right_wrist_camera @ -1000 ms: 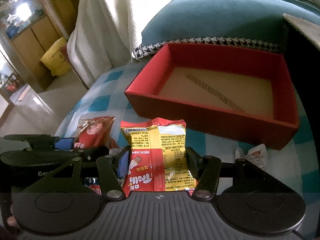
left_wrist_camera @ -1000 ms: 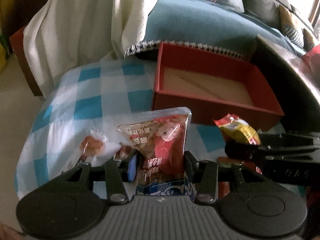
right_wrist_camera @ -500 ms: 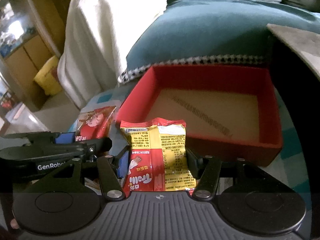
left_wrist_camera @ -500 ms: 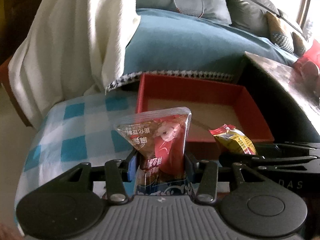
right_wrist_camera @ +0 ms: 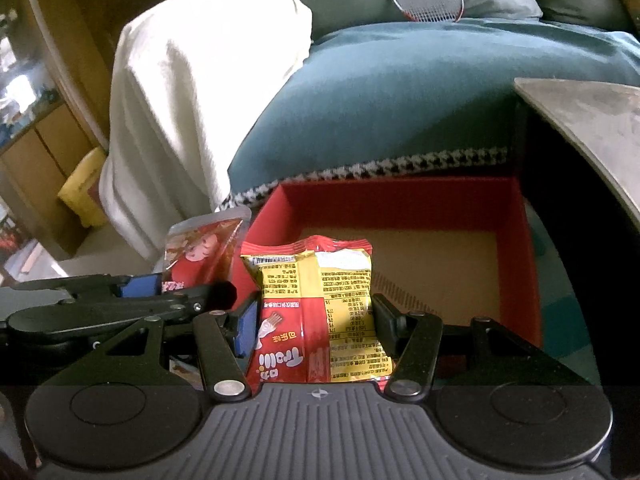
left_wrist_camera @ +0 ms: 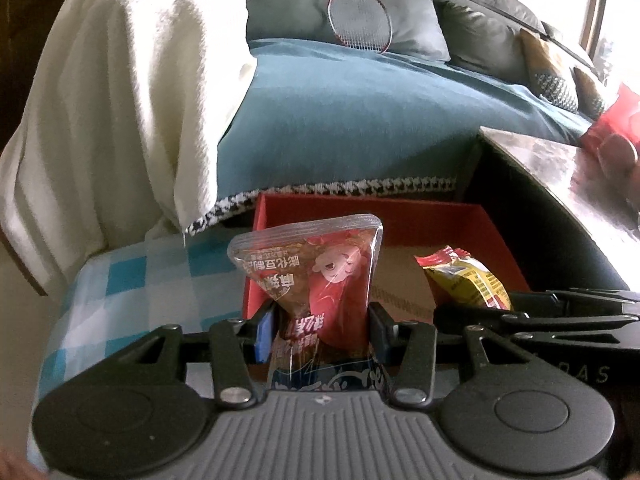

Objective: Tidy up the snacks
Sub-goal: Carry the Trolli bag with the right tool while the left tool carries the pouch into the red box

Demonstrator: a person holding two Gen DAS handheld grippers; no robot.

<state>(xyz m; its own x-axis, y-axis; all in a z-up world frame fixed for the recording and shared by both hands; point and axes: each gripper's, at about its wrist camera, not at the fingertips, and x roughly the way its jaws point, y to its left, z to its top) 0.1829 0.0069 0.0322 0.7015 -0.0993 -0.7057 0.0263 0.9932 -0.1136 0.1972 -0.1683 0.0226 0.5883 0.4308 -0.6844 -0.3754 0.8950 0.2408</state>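
Observation:
My left gripper point(left_wrist_camera: 320, 322) is shut on a red snack packet point(left_wrist_camera: 316, 276) with a cartoon girl on it, held upright at the near left edge of the open red box point(left_wrist_camera: 400, 216). My right gripper point(right_wrist_camera: 314, 320) is shut on a yellow and red snack packet point(right_wrist_camera: 316, 300), held over the box's near edge point(right_wrist_camera: 532, 280). The box's brown floor point(right_wrist_camera: 432, 264) is bare. The yellow packet also shows at the right of the left wrist view point(left_wrist_camera: 464, 276), and the red packet at the left of the right wrist view point(right_wrist_camera: 200, 252).
The box sits on a blue and white checked cloth point(left_wrist_camera: 132, 292). Behind it is a teal sofa cushion point(left_wrist_camera: 360, 112) with a white blanket point(left_wrist_camera: 120, 100) to the left and a badminton racket point(left_wrist_camera: 360, 20). A grey table top point(right_wrist_camera: 592, 120) juts in at right.
Both grippers have lifted and moved forward with their packets, so the red box now lies right under them. The loose snacks on the cloth have dropped out of sight.

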